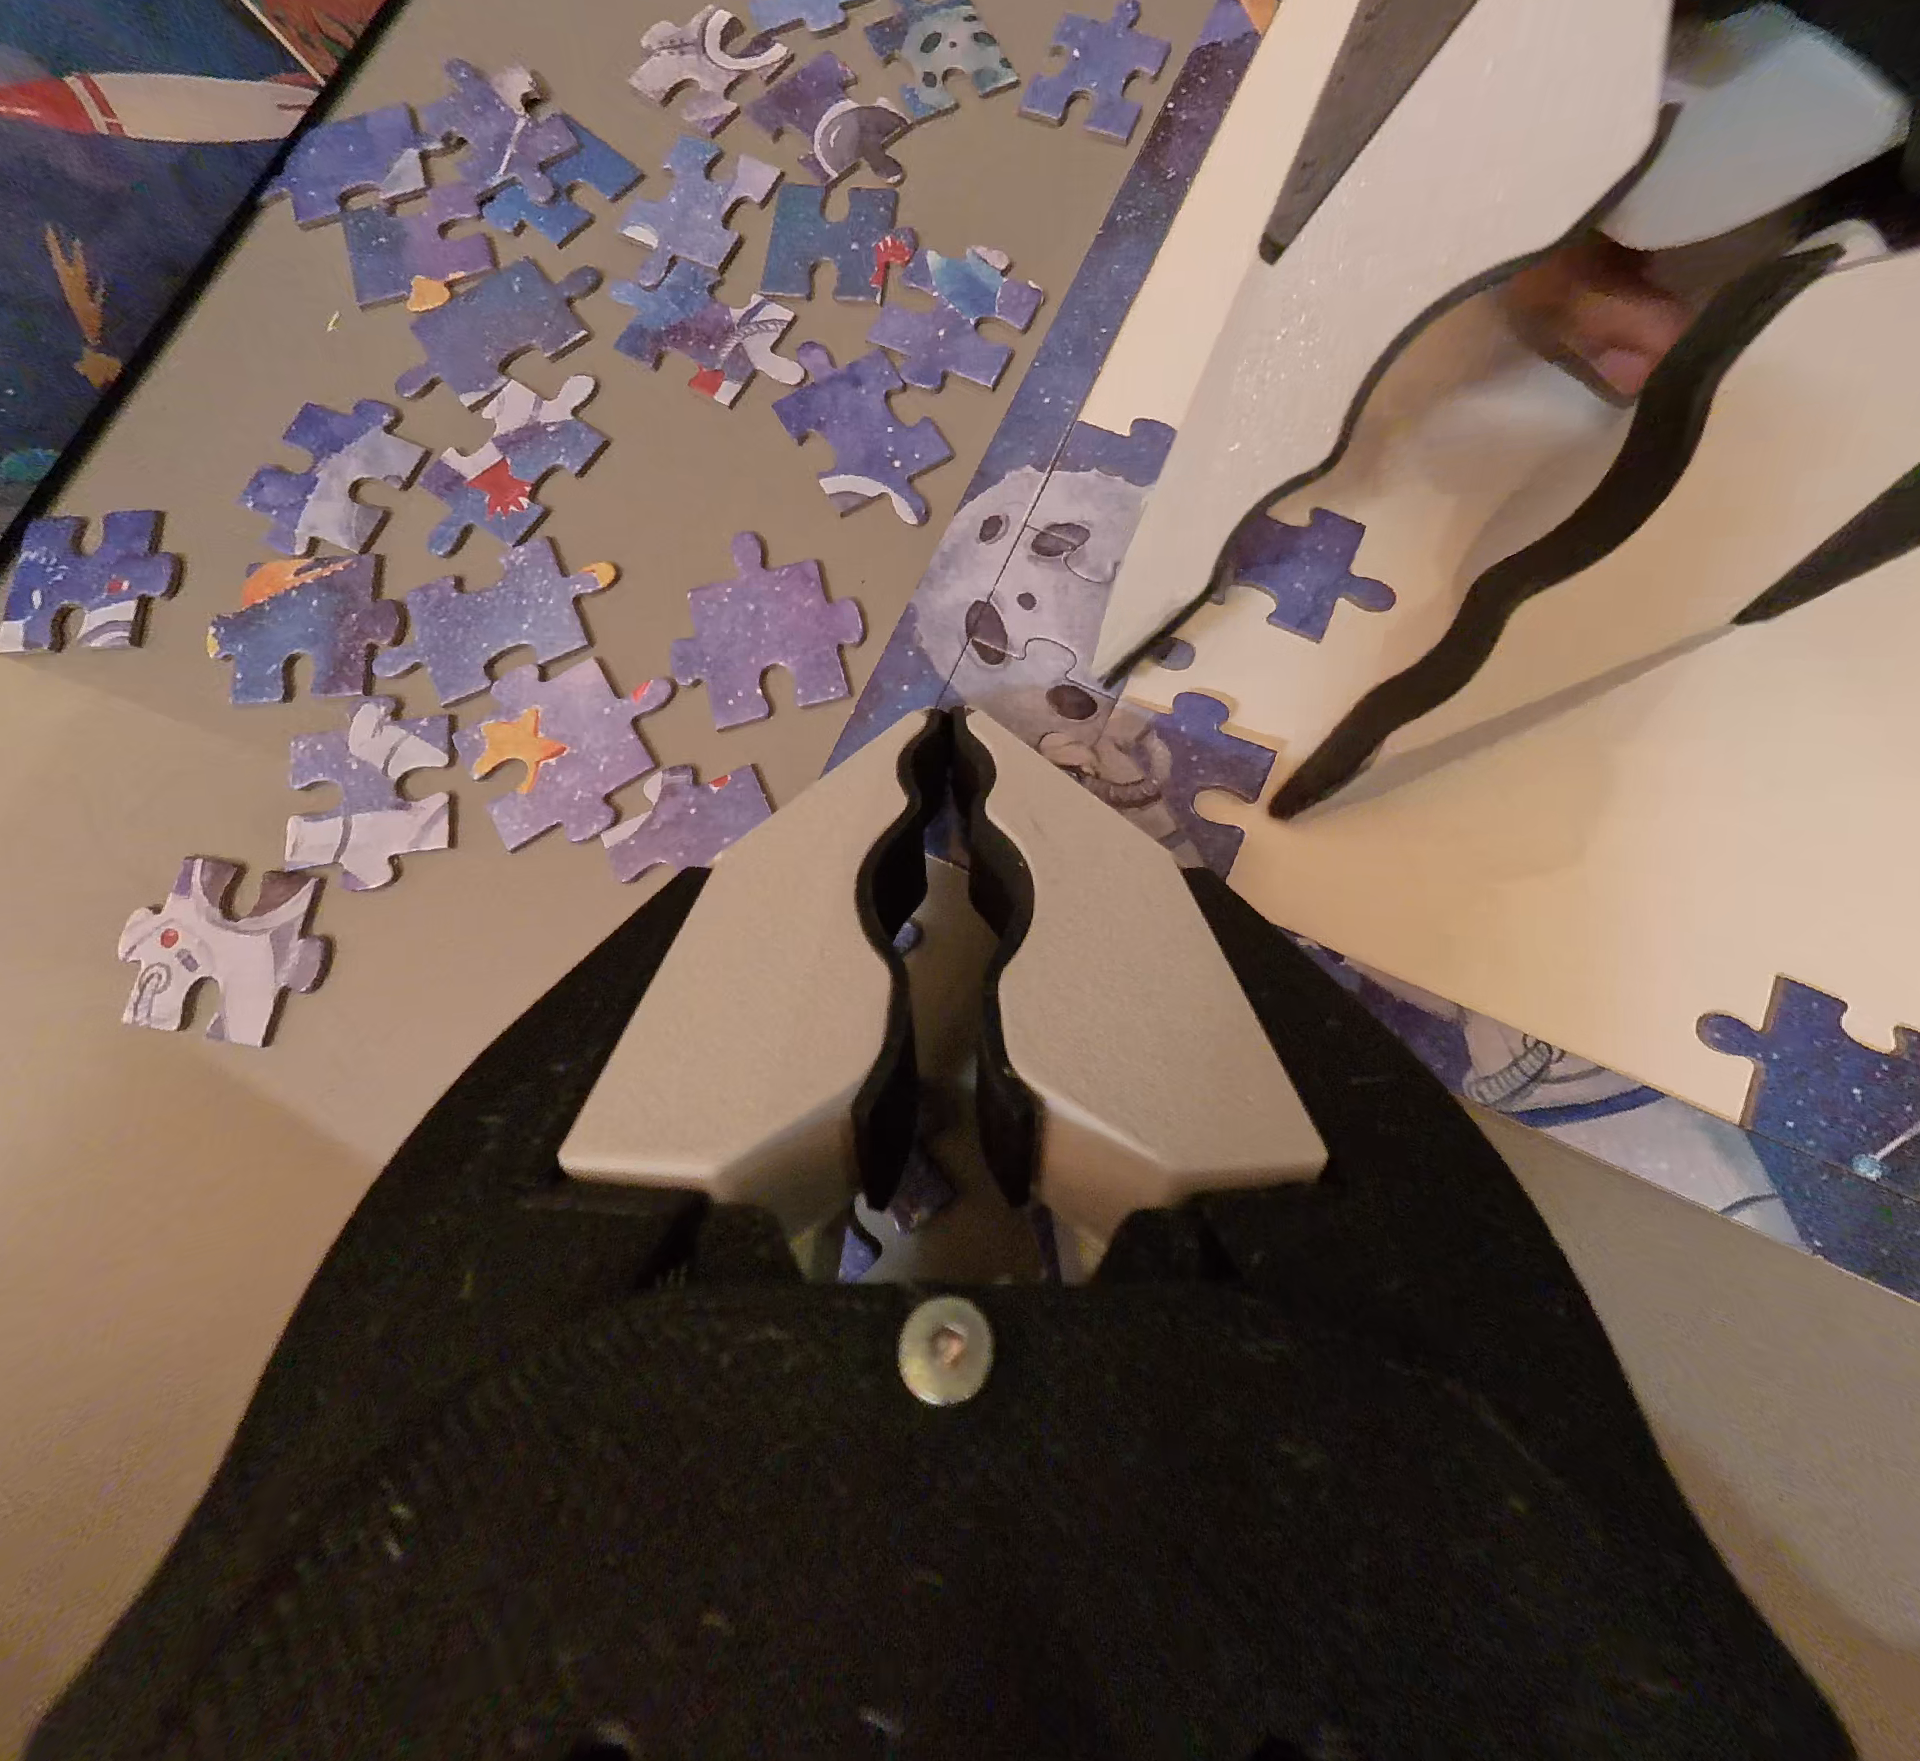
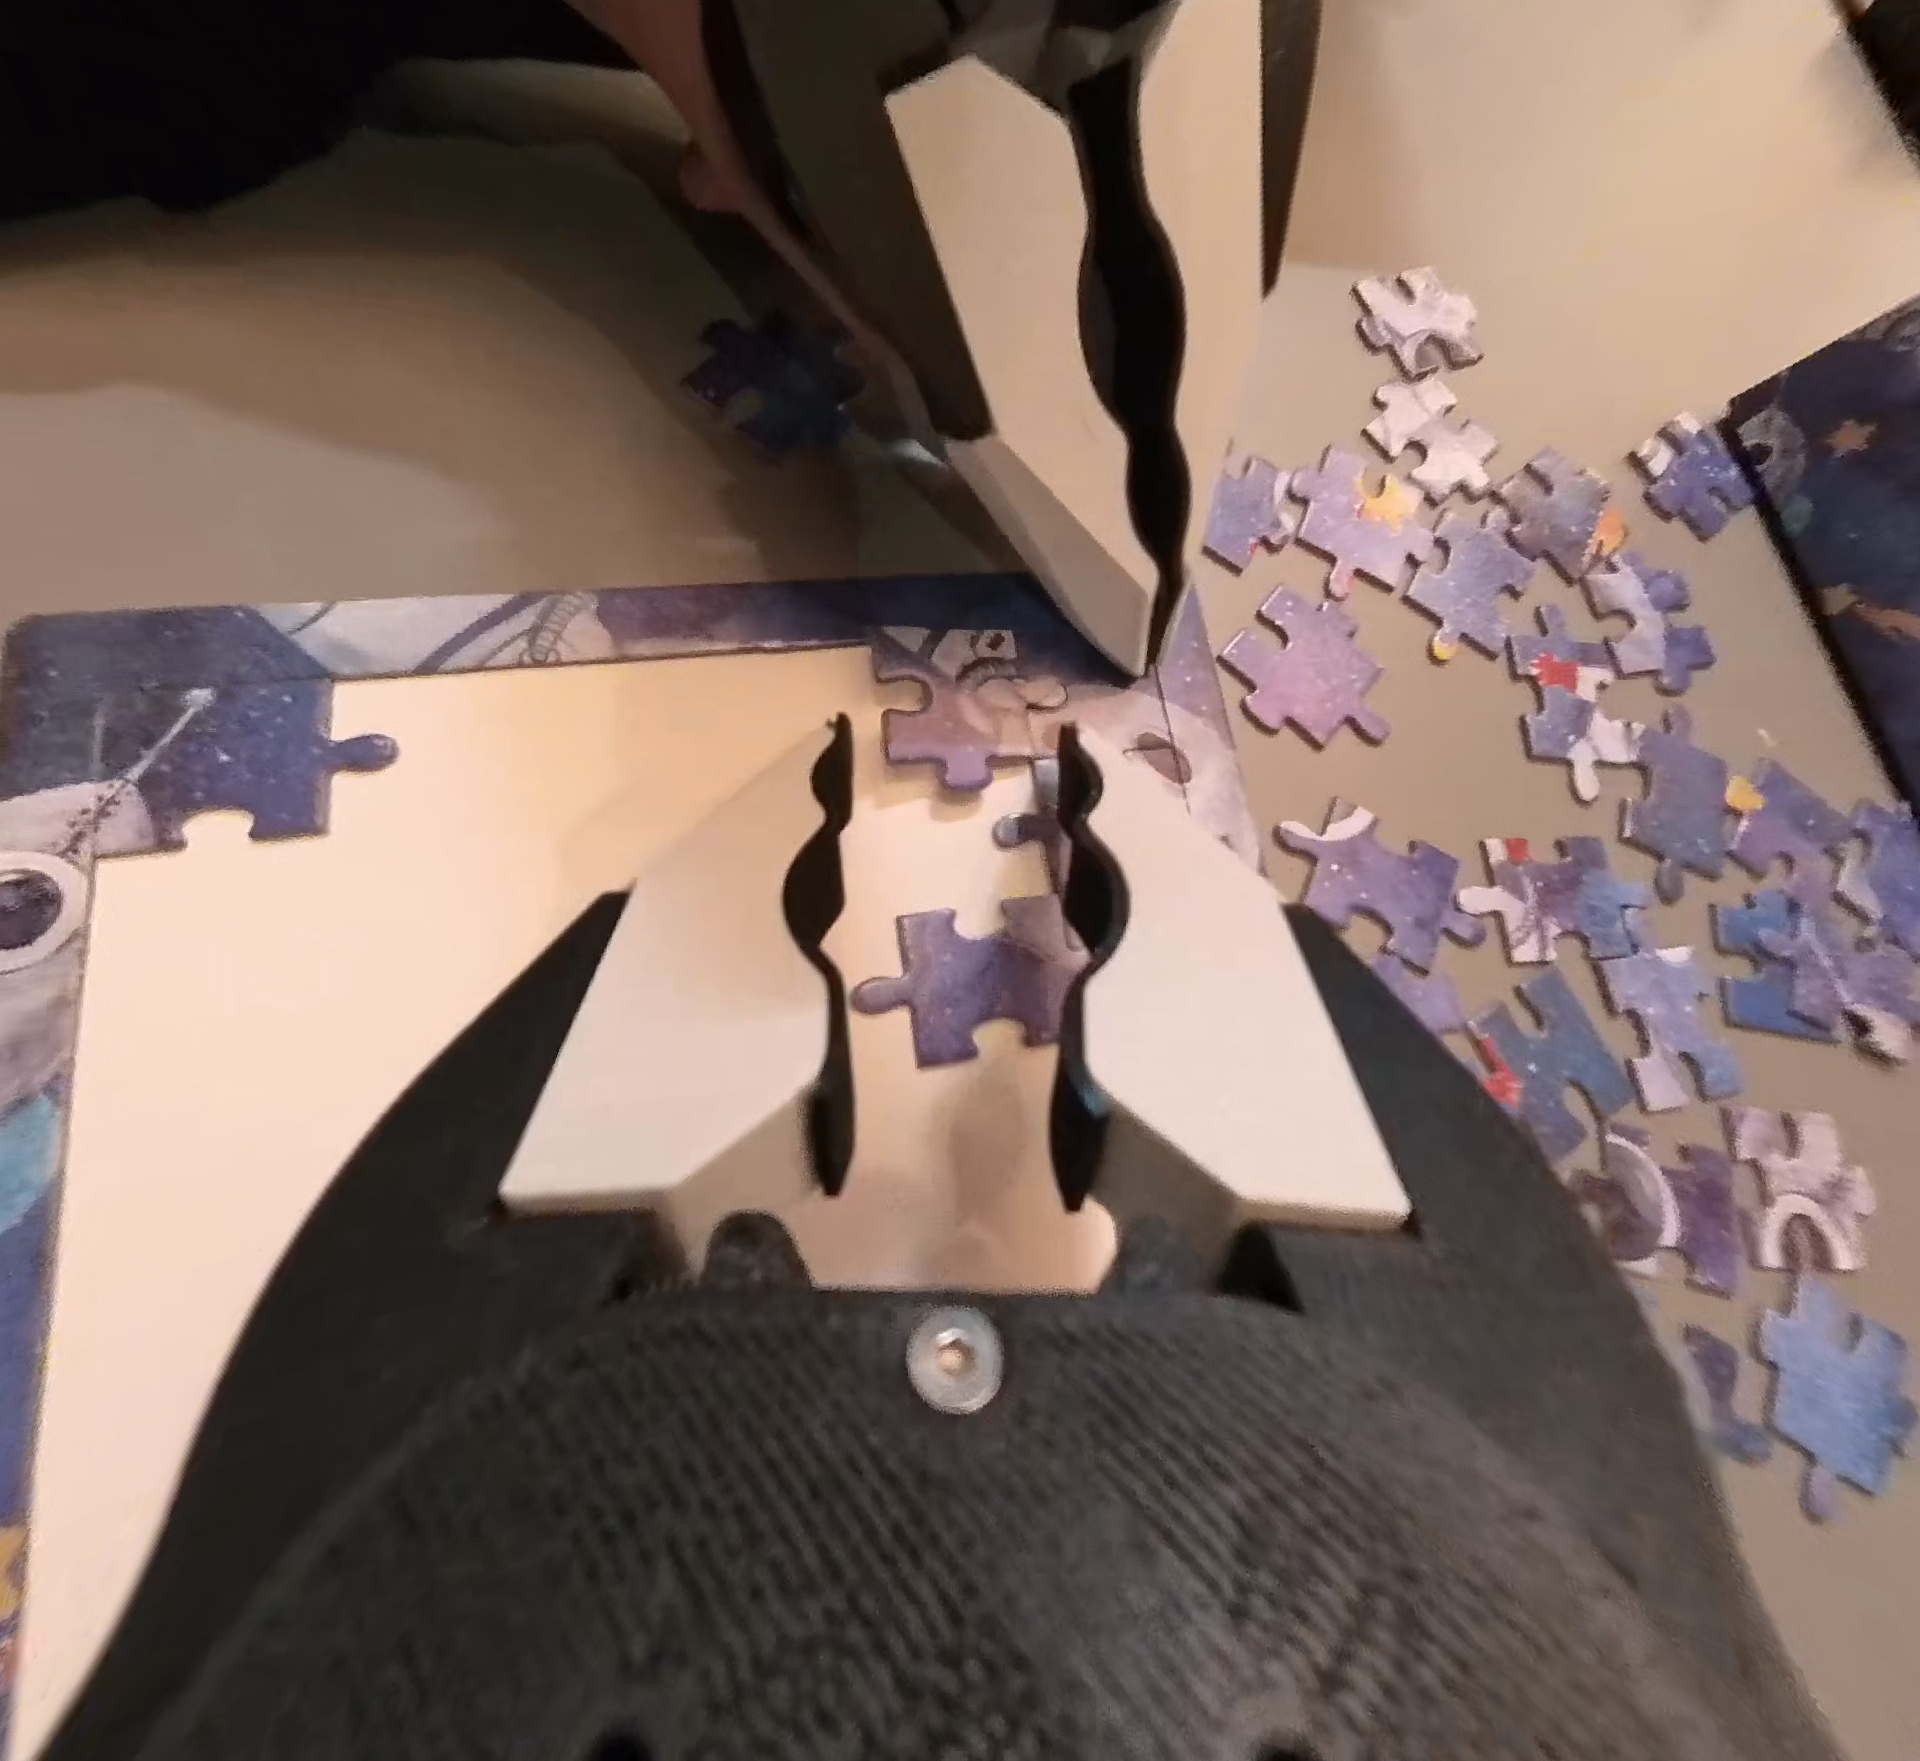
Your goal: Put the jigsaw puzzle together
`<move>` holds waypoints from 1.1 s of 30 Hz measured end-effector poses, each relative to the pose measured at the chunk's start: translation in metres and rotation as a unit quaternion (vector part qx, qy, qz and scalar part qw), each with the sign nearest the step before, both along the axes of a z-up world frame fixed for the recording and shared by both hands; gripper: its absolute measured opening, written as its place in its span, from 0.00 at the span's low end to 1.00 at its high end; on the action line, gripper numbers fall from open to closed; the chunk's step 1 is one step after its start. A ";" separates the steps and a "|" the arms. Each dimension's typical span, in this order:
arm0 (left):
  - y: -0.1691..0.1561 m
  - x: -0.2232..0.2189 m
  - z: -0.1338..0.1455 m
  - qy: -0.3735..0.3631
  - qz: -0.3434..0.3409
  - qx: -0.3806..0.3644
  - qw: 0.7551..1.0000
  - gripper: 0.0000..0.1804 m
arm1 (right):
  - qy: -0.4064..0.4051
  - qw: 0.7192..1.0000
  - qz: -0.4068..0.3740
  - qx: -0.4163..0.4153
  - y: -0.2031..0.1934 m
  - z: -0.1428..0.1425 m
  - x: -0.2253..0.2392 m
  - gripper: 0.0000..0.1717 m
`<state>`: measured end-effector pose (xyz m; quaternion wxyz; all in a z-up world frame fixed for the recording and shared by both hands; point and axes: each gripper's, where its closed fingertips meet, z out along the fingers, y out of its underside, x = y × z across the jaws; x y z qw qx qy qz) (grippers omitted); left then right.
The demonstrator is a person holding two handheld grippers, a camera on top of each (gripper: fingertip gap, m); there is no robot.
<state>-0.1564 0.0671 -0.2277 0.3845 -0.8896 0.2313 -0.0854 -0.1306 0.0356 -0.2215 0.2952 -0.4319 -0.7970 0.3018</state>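
Left gripper: nearest the lens; fingers together, nothing visible between them; tips press on the puzzle frame's corner, apparently to steady it.
Right gripper: fingers apart, nothing clamped; poised over the frame's cream floor.
Puzzle frame: flat beneath both tools; printed border, cream interior mostly bare.
Loose pieces: scattered face-up to the left tool's left, outside the frame, probably for easy picking.
Placed piece: just ahead of the right tool's tips, joined to the corner.
Single piece: lies flat between the right fingers, ungripped.
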 end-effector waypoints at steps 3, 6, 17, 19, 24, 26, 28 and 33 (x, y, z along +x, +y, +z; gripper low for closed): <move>0.000 0.000 0.000 0.001 0.000 0.000 1.000 0.00 | 0.022 0.998 0.012 0.058 0.001 0.003 -0.001 0.17; 0.000 0.000 0.000 0.001 0.001 0.000 1.000 0.00 | 0.059 0.993 0.028 0.099 -0.004 0.012 -0.002 0.11; 0.001 -0.001 0.000 0.000 0.004 -0.001 1.000 0.00 | 0.108 0.982 0.016 0.153 0.003 0.027 -0.005 0.00; 0.001 -0.002 0.000 -0.001 0.005 -0.001 1.000 0.00 | 0.126 0.980 0.013 0.155 0.004 0.036 -0.004 0.00; 0.001 -0.002 0.000 -0.002 0.007 -0.001 1.000 0.00 | 0.189 0.973 -0.028 0.128 0.027 0.072 0.009 0.00; 0.001 -0.002 0.000 -0.003 0.007 -0.001 1.000 0.00 | 0.209 0.969 -0.056 0.123 0.049 0.086 0.019 0.00; 0.001 -0.002 0.000 -0.003 0.007 -0.002 1.000 0.00 | 0.225 0.963 -0.090 0.118 0.076 0.098 0.033 0.00; 0.001 -0.002 0.000 -0.005 0.007 -0.003 1.000 0.00 | 0.258 0.954 -0.144 0.054 0.122 0.112 0.083 0.00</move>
